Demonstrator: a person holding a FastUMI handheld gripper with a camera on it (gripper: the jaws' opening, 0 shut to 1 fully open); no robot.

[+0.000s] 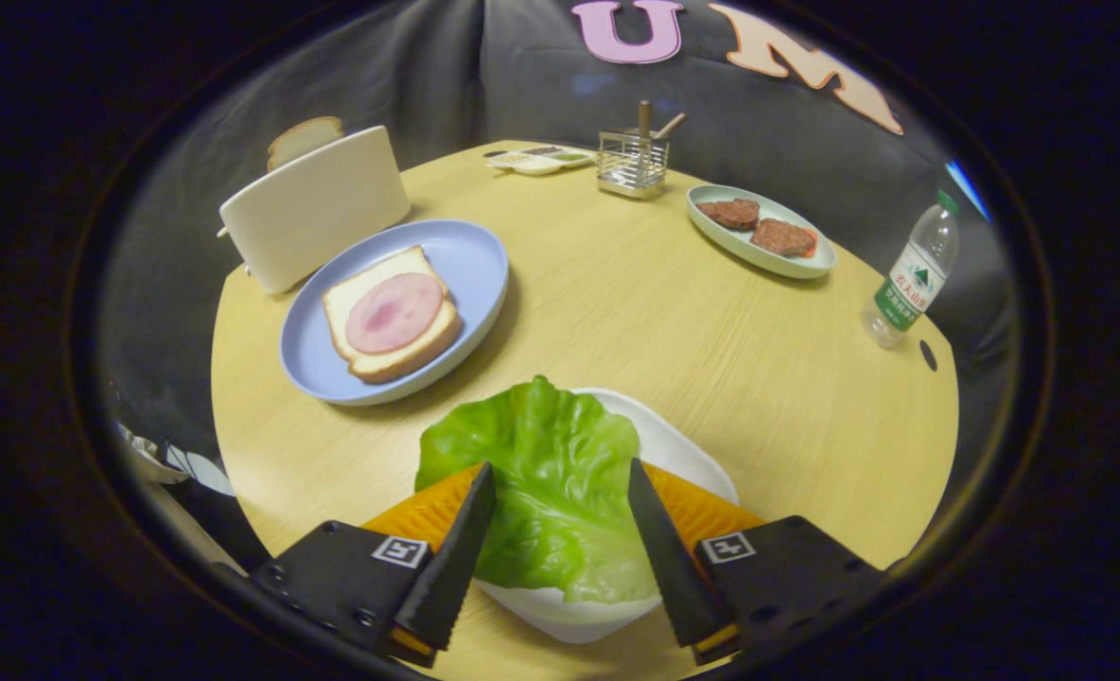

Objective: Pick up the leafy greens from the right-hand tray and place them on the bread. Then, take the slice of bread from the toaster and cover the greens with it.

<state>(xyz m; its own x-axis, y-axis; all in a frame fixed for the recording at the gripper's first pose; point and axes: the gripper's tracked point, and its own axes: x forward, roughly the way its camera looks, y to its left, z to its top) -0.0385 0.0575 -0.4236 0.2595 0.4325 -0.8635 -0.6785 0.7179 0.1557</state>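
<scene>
- Right now the claw (560, 530) is spread wide, fingers either side of the lettuce leaf (546, 482), which lies between them on the white tray (683, 445). Nothing gripped yet, by the look of it.
- Can't tell whether the fingers hang above the leaf or already touch it; the view gives no read on height.
- Risk 1: leaf is broad and floppy, so a close on it may catch only an edge & it could tear or slip out when lifted.
- Risk 2: fingers going too low could clip the tray rim and shove or tip the tray, which sits near the edge of the surface (617, 312).
- Risk 3: a limp leaf may fold on the carry and land half off the bread.
- Target: bread slice w/ a round of ham (392, 314) on the blue plate (470, 260), beyond the left finger, well apart from the tray.
- Toaster (314, 208) just behind the plate, second bread slice (303, 139) poking up; its lower part is hidden in the slot.
- Further out: tray w/ two meat patties (759, 232), wire utensil holder (632, 163), water bottle (910, 274).
- Near end of the white tray is hidden by the leaf & fingers.
- Small flat dish (536, 159) past the holder: contents too small to tell.
</scene>
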